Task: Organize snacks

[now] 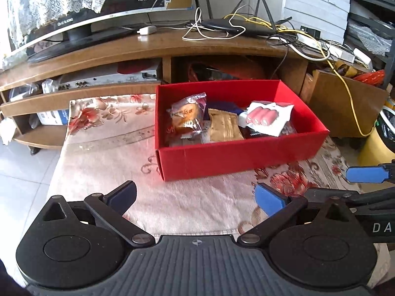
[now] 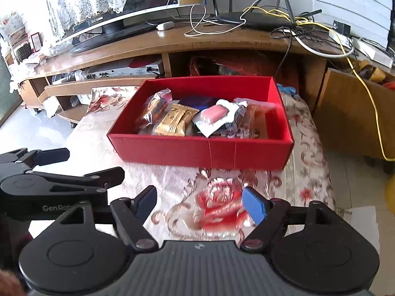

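A red cardboard box (image 1: 222,157) (image 2: 197,151) stands on a floral cloth-covered table (image 1: 106,162) (image 2: 222,197). It holds several snack packets: a bread bun in clear wrap (image 1: 187,117) (image 2: 155,109), a gold packet (image 1: 223,127) (image 2: 175,120), and a pack of pink sausages (image 1: 263,117) (image 2: 214,116). My left gripper (image 1: 195,197) is open and empty, low in front of the box. My right gripper (image 2: 200,202) is open and empty over the cloth, in front of the box. Each gripper shows in the other's view: the right one (image 1: 345,185) and the left one (image 2: 81,165).
A wooden TV stand (image 1: 153,46) (image 2: 172,42) with a monitor, a router (image 1: 237,26) and tangled cables is behind the box. A cardboard box (image 1: 345,103) and a yellow bin (image 1: 377,145) are at the right. White tiled floor lies at the left.
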The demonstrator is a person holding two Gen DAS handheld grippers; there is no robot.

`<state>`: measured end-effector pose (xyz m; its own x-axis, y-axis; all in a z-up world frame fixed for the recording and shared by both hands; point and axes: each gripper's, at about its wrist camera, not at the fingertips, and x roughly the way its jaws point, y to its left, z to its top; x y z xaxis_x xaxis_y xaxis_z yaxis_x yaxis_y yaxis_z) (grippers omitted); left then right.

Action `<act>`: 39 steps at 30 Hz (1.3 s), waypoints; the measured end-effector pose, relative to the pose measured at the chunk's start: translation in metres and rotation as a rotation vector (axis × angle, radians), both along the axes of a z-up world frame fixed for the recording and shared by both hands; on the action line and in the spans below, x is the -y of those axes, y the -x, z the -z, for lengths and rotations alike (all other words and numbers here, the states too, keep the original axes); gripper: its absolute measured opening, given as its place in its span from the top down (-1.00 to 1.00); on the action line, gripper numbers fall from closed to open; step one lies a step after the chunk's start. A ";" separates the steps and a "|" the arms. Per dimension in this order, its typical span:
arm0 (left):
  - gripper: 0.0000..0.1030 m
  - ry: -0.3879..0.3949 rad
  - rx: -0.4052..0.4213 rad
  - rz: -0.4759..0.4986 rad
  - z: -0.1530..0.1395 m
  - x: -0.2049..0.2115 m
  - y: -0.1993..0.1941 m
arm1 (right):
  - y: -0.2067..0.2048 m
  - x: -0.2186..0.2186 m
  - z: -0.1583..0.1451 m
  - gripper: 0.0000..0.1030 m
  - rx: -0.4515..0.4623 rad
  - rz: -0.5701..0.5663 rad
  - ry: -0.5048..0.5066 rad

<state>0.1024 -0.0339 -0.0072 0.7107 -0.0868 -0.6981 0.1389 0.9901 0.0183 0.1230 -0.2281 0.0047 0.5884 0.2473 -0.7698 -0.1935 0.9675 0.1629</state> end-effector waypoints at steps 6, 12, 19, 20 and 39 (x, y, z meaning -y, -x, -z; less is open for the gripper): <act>-0.99 -0.016 -0.012 0.006 0.004 -0.001 0.012 | 0.011 -0.001 0.006 -0.44 -0.020 0.016 0.029; -0.99 -0.040 -0.035 0.032 0.010 0.002 0.023 | 0.019 0.006 0.008 -0.45 -0.036 0.043 0.013; -0.99 -0.089 -0.080 0.009 0.011 0.007 0.029 | 0.029 0.002 0.010 -0.45 -0.044 0.035 0.011; -0.99 -0.080 -0.085 0.005 0.010 0.007 0.030 | 0.031 0.003 0.009 -0.45 -0.044 0.037 0.006; -0.99 -0.008 -0.105 -0.023 0.012 -0.003 0.039 | 0.038 0.001 0.008 -0.45 -0.046 0.010 -0.029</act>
<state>0.0630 -0.0309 -0.0192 0.6353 -0.0656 -0.7695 0.1182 0.9929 0.0129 0.0851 -0.2294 -0.0033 0.5549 0.2641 -0.7889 -0.1756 0.9641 0.1993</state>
